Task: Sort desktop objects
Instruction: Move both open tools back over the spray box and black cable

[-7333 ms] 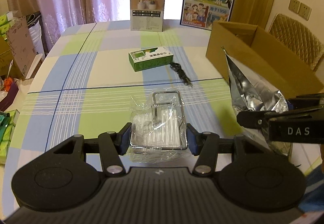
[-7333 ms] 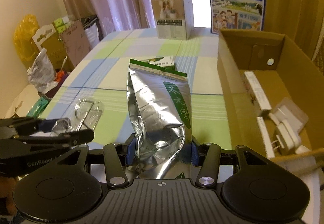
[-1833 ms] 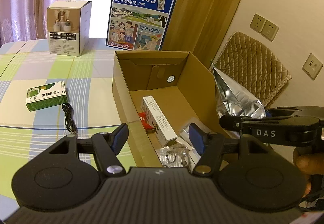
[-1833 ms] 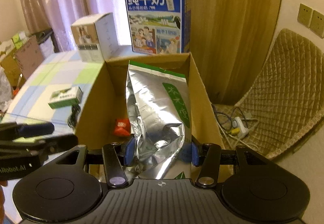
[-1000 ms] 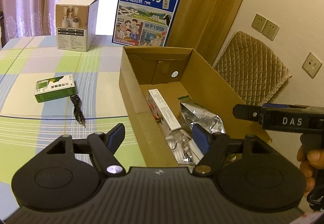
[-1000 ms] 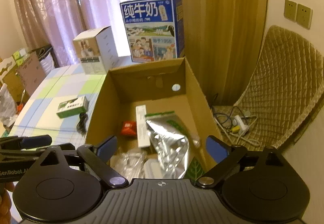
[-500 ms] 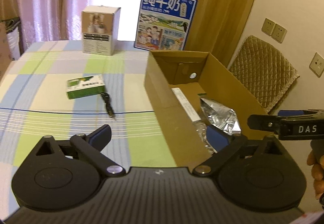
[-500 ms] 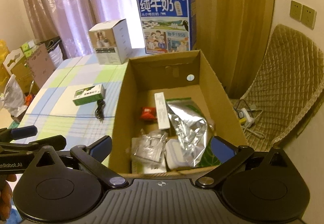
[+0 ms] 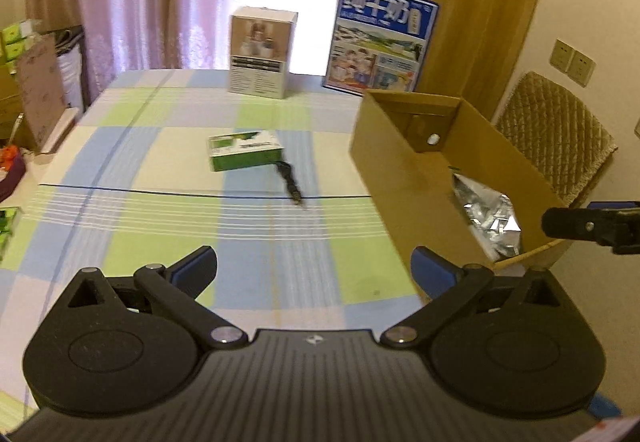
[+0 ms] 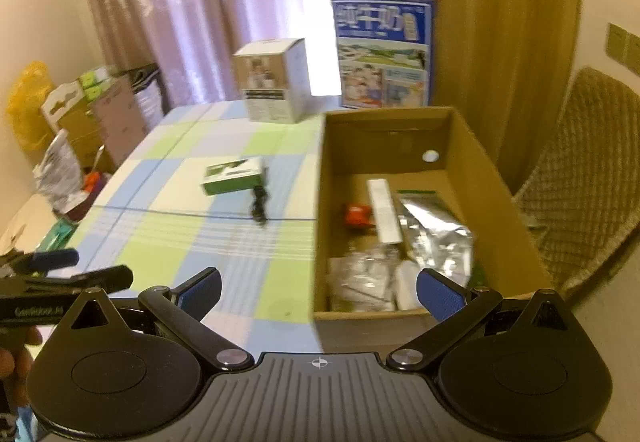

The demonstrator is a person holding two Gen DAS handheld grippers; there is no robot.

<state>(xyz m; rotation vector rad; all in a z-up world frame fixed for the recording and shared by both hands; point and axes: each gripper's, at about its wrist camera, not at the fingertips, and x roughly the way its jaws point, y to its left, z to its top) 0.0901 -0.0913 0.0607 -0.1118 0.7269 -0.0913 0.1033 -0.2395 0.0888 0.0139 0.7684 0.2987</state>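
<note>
Both hand-held grippers, left [image 9: 313,267] and right [image 10: 319,288], hang wide open and empty, the silver foil pouch [image 10: 434,232] now dropped in the cardboard box [image 10: 476,166] at right, leaving the green box [image 9: 245,150] and black cable [image 9: 290,182] on the desk [image 9: 160,226].

1. I am seeing the table [image 9: 120,170] spreading ahead of both grippers, with the cardboard box [image 10: 472,162] sitting at its right edge.
2. Inside the box, the foil pouch [image 10: 436,230] is lying to the right of a long narrow carton [image 10: 384,210]; a small packet [image 10: 358,214] is lying to the left of that carton.
3. Nearer me in the box, a plastic-wrapped item [image 10: 360,282] is lying.
4. Left of the box, a flat carton [image 9: 244,150] is resting on the table, with a cable [image 9: 290,182] just beside its right end.
5. Behind them, a square carton [image 9: 262,52] is standing at the far edge; a milk case [image 9: 382,42] is standing to its right, behind the box.
6. A chair [image 9: 560,134] is standing right of the box.
</note>
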